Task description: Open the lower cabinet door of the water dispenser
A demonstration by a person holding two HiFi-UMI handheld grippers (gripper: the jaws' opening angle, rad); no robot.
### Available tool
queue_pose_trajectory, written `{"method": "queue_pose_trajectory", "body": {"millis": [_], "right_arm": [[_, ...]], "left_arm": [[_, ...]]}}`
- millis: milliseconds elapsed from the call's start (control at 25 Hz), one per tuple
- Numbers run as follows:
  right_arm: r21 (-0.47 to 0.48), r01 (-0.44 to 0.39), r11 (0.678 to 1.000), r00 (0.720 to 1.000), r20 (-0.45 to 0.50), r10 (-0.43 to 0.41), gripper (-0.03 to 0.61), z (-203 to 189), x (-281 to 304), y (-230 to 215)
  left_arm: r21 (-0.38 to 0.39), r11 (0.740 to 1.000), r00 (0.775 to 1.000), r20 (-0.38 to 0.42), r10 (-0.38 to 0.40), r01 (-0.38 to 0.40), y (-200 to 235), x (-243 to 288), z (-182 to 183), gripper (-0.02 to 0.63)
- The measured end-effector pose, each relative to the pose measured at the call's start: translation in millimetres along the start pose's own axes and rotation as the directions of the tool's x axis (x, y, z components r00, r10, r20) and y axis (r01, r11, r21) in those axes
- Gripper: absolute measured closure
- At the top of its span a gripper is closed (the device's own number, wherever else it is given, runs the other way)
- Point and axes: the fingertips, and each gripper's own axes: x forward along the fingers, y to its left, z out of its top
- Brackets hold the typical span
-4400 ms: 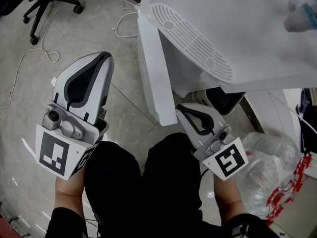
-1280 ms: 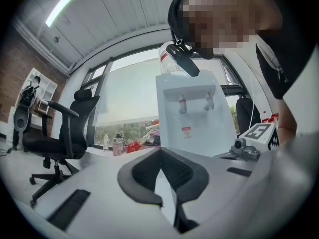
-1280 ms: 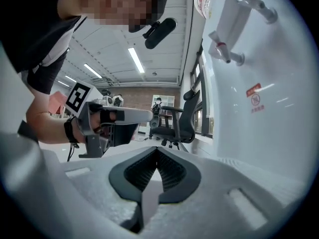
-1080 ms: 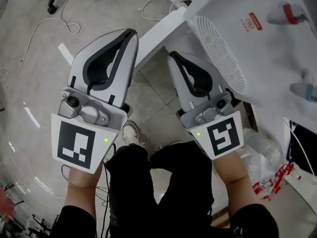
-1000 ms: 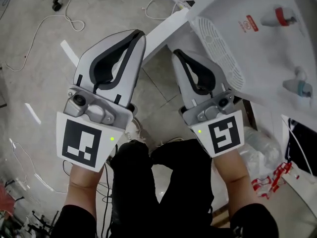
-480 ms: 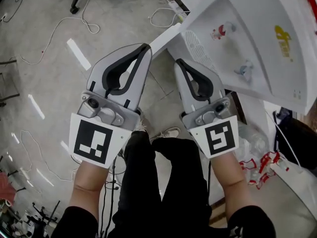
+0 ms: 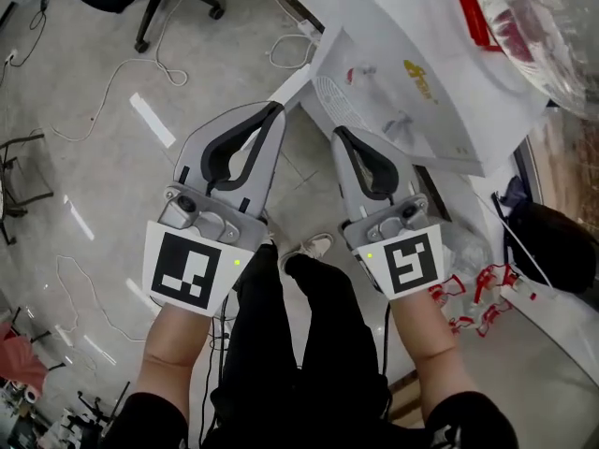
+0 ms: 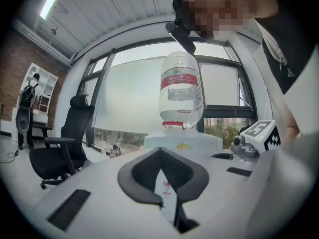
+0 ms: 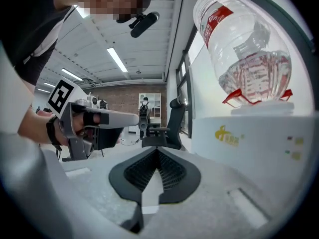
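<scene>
head view: two grey-and-white two-jaw grippers are hovering side by side over a grey tiled floor (image 7: 103, 185).
left gripper (image 7: 277, 108): fingers are pressing together, gripping nothing.
right gripper (image 7: 339, 134): fingers are pressing together, also empty.
white water dispenser (image 7: 412, 110): is standing just ahead of both grippers, carrying an upturned clear water bottle (image 8: 181, 91).
lower cabinet door (image 7: 292, 84): white panel is standing swung out from the dispenser body, showing past the left gripper's tips.

Legible text: none | water bottle (image 8: 181, 91): red label, white print too small to read | water dispenser (image 9: 249, 143): yellow logo, illegible | left gripper (image 7: 273, 112), right gripper (image 7: 340, 135): one black-and-white square marker per cube, no lettering
</scene>
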Motion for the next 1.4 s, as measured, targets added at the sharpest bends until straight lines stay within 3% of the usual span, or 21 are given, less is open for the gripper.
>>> {"method": "queue_pose_trajectory", "body": {"millis": [240,560,920,1400], "right_arm": [[0.023,0.068,0.997,0.997,-0.047,-0.067,0.574,43.6,-40.3,-16.7],[0.017,0.154,0.988,0.988,-0.035,-0.154,0.574,113.6,-88.3,-38.1],[0.046,0.278,0.959,0.959,-0.066,-0.275,0.574,174.6,-150.6,-65.1],[0.044,0.389,0.92,0.92,0.035,-0.39,0.574,275.7,-204.6,-83.9]], "left_arm": [[0.007,0.999,0.999,0.001,-0.035,0.035,-29.4,5.2,63.7,0.606],[0.025,0.996,0.996,0.017,-0.087,0.086,-67.0,12.8,138.2,0.606],[0.044,0.99,0.988,0.061,-0.14,0.137,-110.7,13.9,222.4,0.606],[0.112,0.978,0.973,0.137,-0.188,0.173,-140.3,-3.1,316.2,0.606]]}}
